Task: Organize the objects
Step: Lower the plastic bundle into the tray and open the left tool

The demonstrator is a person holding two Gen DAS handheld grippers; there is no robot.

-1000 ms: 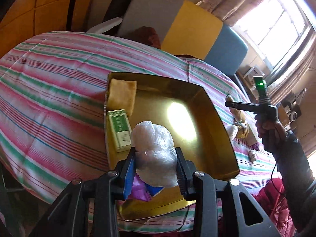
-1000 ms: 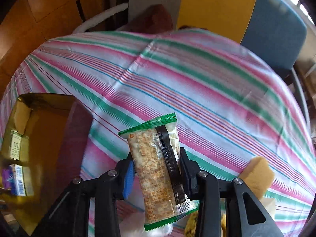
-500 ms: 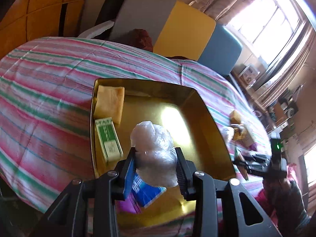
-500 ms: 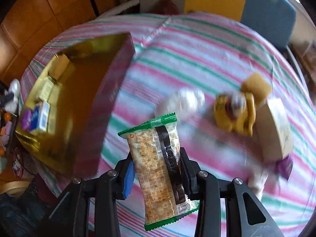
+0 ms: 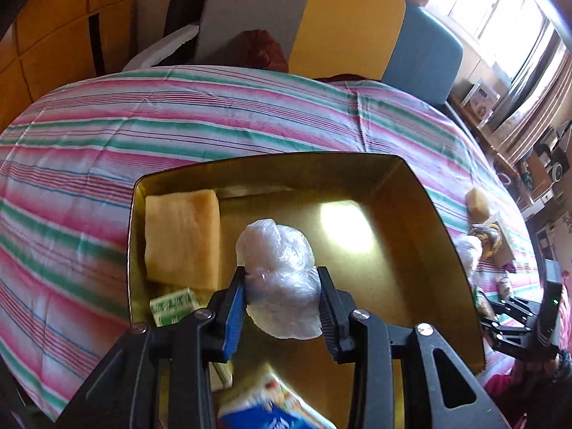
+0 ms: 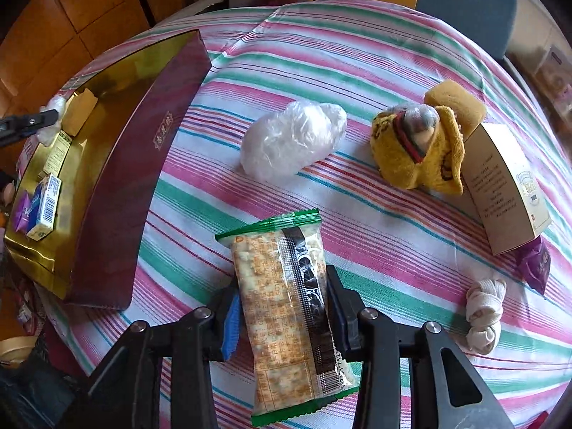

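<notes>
- A crinkly clear plastic bundle [image 5: 280, 279] is pinched tight by the left gripper [image 5: 282, 307], over the shiny gold box [image 5: 443, 243].
- A flat cracker packet [image 6: 289, 318] is gripped by the right gripper [image 6: 282, 318], whose jaws have just been opening slightly.

Black grippers [image 5: 282, 307], blue pads [image 5: 234, 316], silver screws.

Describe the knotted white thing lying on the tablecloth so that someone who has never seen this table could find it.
Start at the striped tablecloth and find the tall cream carton lying at its right side. Just below it, past a purple wrapper, lies the knotted white cloth bundle; unlike the crinkly clear plastic bag, it is opaque and tied in knots.
</notes>
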